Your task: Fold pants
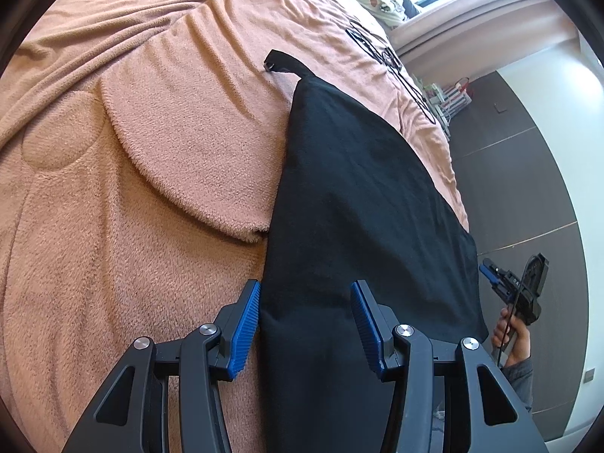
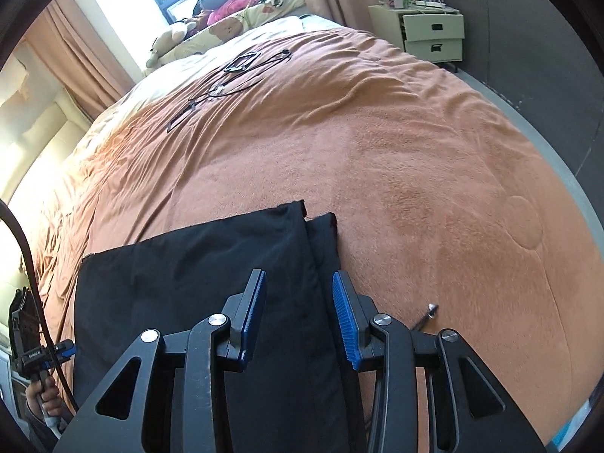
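Black pants (image 1: 358, 196) lie folded lengthwise on an orange blanket (image 1: 132, 188). In the left wrist view my left gripper (image 1: 306, 290) hovers open over the near end of the pants, its blue pads apart with cloth below them and nothing pinched. My right gripper (image 1: 487, 268) shows past the pants' right edge, held by a hand. In the right wrist view the pants (image 2: 196, 264) lie flat with two stacked leg ends at the far side. My right gripper (image 2: 298, 277) stands open above their right edge. My left gripper (image 2: 70, 351) is at the far left.
Black cables and small frames (image 2: 241, 64) lie on the blanket farther up the bed, before pillows and plush toys (image 2: 170, 37). A pale nightstand (image 2: 434, 34) stands beside the bed. A small metal piece (image 2: 426, 315) rests on the blanket. The bed's edge drops to dark floor (image 1: 509, 173).
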Available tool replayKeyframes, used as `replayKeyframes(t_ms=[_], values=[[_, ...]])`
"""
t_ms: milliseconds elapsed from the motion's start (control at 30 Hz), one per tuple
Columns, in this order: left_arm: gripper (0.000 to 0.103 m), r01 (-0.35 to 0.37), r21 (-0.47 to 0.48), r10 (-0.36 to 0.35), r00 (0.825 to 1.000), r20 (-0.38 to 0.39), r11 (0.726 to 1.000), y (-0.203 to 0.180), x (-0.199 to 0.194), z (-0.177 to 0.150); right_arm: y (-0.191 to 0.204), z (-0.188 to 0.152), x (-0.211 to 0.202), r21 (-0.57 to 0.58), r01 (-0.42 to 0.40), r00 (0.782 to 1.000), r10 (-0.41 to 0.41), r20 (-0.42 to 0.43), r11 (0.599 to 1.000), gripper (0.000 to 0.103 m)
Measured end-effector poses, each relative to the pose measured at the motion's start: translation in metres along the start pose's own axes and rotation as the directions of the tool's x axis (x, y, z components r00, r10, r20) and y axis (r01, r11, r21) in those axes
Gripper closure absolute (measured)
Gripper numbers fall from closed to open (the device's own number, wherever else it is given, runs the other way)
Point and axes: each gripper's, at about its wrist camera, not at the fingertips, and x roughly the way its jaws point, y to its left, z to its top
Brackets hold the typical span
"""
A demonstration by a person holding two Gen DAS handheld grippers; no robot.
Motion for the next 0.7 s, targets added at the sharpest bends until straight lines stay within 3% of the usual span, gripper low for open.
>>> replayKeyframes(t_ms=[233, 333, 367, 400, 700], values=[[0.051, 0.006, -0.007, -0.006, 1.0, -0.001, 1.0, 0.001, 0.0, 0.0, 0.004, 0.003, 0.018, -0.026, 0.018, 0.999, -0.019, -0.042, 0.999, 0.069], [0.051, 0.006, -0.007, -0.006, 1.0, 0.0, 1.0, 0.001, -0.001, 0.0, 0.006, 0.003, 0.025, -0.042, 0.052, 0.996, -0.055, -0.071, 0.998, 0.087], [0.051, 0.005, -0.006, -0.005, 1.0, 0.0, 1.0, 0.001, -0.001, 0.0, 0.008, 0.003, 0.024, -0.054, 0.069, 0.995, -0.072, -0.064, 0.996, 0.098], [0.051, 0.004, -0.004, -0.004, 1.0, 0.0, 1.0, 0.001, -0.002, 0.0, 0.009, 0.004, 0.022, -0.061, 0.084, 0.995, -0.087, -0.047, 0.995, 0.102], [0.051, 0.039, -0.037, -0.039, 0.999, -0.009, 0.999, 0.009, -0.004, 0.002, 0.015, 0.003, 0.007, -0.052, 0.139, 0.99, -0.137, 0.032, 0.989, 0.103]])
